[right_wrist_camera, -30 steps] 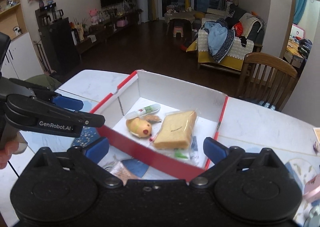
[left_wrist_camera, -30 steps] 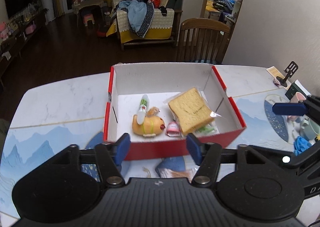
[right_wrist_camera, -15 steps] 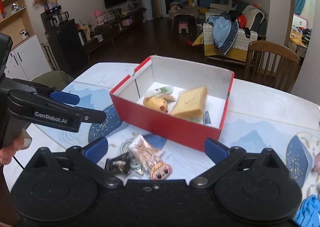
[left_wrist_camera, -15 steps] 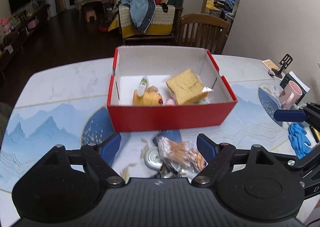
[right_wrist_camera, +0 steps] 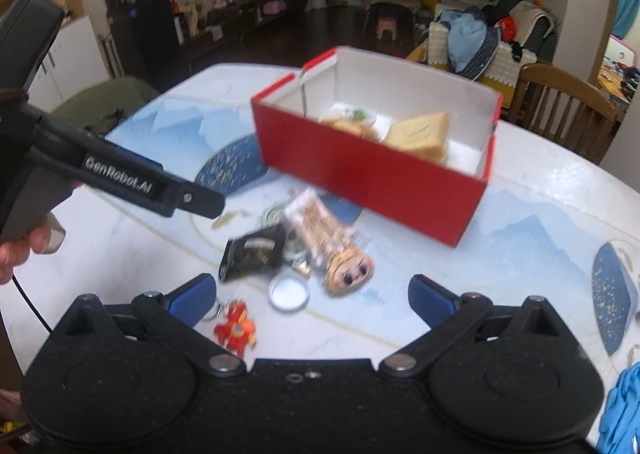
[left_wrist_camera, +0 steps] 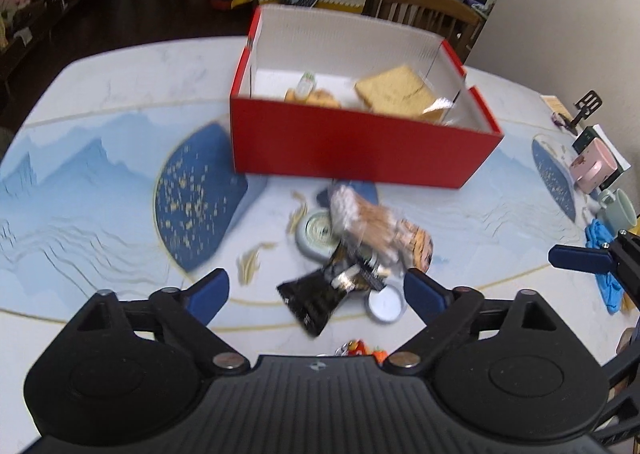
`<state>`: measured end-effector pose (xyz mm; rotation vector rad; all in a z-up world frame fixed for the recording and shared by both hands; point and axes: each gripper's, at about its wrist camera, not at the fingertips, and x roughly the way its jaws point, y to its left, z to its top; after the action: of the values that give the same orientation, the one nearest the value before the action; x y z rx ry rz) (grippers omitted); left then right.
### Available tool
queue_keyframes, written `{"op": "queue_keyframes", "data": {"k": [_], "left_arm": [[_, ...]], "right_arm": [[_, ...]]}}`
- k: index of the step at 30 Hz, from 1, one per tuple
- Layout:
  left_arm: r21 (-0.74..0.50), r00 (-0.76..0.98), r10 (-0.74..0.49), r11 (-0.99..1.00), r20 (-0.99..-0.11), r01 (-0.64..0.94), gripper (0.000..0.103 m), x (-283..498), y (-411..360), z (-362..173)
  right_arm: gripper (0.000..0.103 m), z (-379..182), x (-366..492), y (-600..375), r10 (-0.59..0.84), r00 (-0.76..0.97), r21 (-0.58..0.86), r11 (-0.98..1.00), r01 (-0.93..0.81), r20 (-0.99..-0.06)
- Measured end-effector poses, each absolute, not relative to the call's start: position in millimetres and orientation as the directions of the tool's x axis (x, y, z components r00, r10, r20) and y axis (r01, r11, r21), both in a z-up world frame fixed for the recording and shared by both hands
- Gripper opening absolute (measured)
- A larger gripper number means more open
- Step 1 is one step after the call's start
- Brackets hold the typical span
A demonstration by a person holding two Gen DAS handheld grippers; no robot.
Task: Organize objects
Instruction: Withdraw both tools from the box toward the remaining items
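Now both grippers hang over the bench, left gripper (left_wrist_camera: 316, 290) with jaws opening wide and empty, right gripper (right_wrist_camera: 312, 296) spread wide, nothing held. Just ahead of the left jaws lies a black packet (left_wrist_camera: 320, 294), light and crinkly, probably slippery: pinch it across its flat middle. Beyond it sits a wrapped doll (left_wrist_camera: 380, 230), soft in slick film, touching a small round tin (left_wrist_camera: 386, 304). Further ahead stands the red box (left_wrist_camera: 360, 142), already holding bread (left_wrist_camera: 394, 92)
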<state>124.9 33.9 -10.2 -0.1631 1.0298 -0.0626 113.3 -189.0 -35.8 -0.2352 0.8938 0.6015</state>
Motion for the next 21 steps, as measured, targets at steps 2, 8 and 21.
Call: {"op": "queue_keyframes", "data": {"k": [2, 8, 21], "left_arm": [[-0.159, 0.503, -0.123, 0.987, -0.855, -0.029, 0.1, 123, 34, -20], [-0.15, 0.478, -0.126, 0.989, -0.869, -0.012, 0.102, 122, 32, -45], [-0.118, 0.419, -0.164, 0.984, -0.893, 0.135, 0.103, 136, 16, -84]], "right_arm": [[0.102, -45, 108, -184, 0.387, 0.462, 0.043, 0.801, -0.597, -0.798], [0.102, -68, 97, -169, 0.39, 0.405, 0.059, 0.776, -0.627, -0.827], [0.1, -105, 92, -153, 0.37, 0.331, 0.075, 0.757, -0.649, -0.868]]}}
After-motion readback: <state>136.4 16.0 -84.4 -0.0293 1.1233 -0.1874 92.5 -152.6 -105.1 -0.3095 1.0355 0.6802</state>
